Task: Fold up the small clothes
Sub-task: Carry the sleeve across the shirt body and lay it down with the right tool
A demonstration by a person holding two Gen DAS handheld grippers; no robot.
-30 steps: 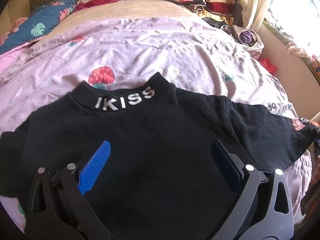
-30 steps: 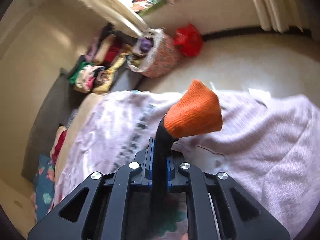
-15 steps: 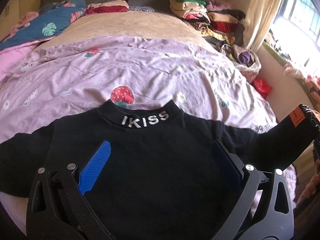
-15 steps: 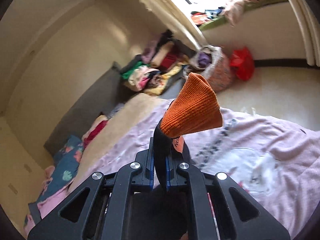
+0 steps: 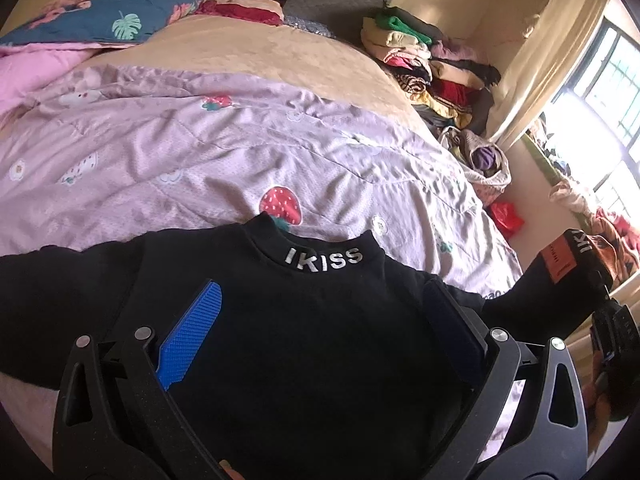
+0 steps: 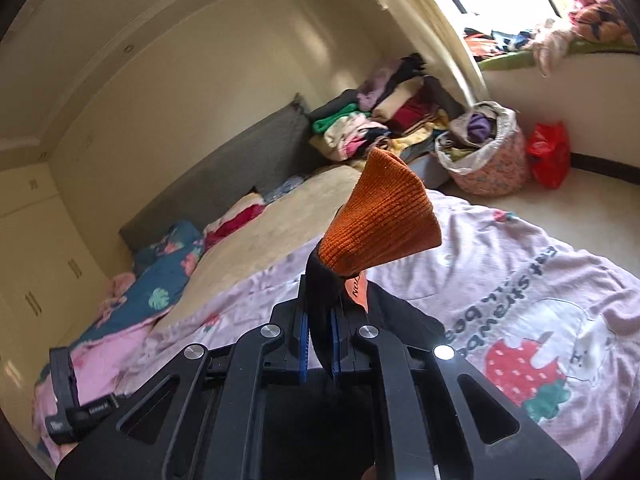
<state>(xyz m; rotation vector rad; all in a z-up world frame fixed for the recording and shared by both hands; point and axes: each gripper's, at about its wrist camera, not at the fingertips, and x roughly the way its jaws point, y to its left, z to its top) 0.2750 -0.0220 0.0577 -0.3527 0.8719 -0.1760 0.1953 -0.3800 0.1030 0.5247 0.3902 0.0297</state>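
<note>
A small black top (image 5: pixel 304 344) with "IKISS" on its collar lies flat on the pink strawberry bedspread (image 5: pixel 208 160). My left gripper (image 5: pixel 320 292) is open and hovers over the top's chest, jaws wide apart. My right gripper (image 6: pixel 318 312) is shut on the top's right sleeve (image 6: pixel 320 344), whose orange ribbed cuff (image 6: pixel 380 228) sticks up past the jaws. In the left wrist view that sleeve (image 5: pixel 560 276) is lifted off the bed at the right edge.
Stacks of folded clothes (image 5: pixel 424 60) sit at the bed's far right corner. A basket of clothes (image 6: pixel 484 152) and a red bag (image 6: pixel 550 154) stand on the floor. A blue leaf-print quilt (image 5: pixel 112 20) lies at the headboard. A window (image 5: pixel 600 92) is at right.
My right gripper has lifted the sleeve up off the bed and swung toward the top's body. My left gripper's view has tilted up while staying open over the chest.
</note>
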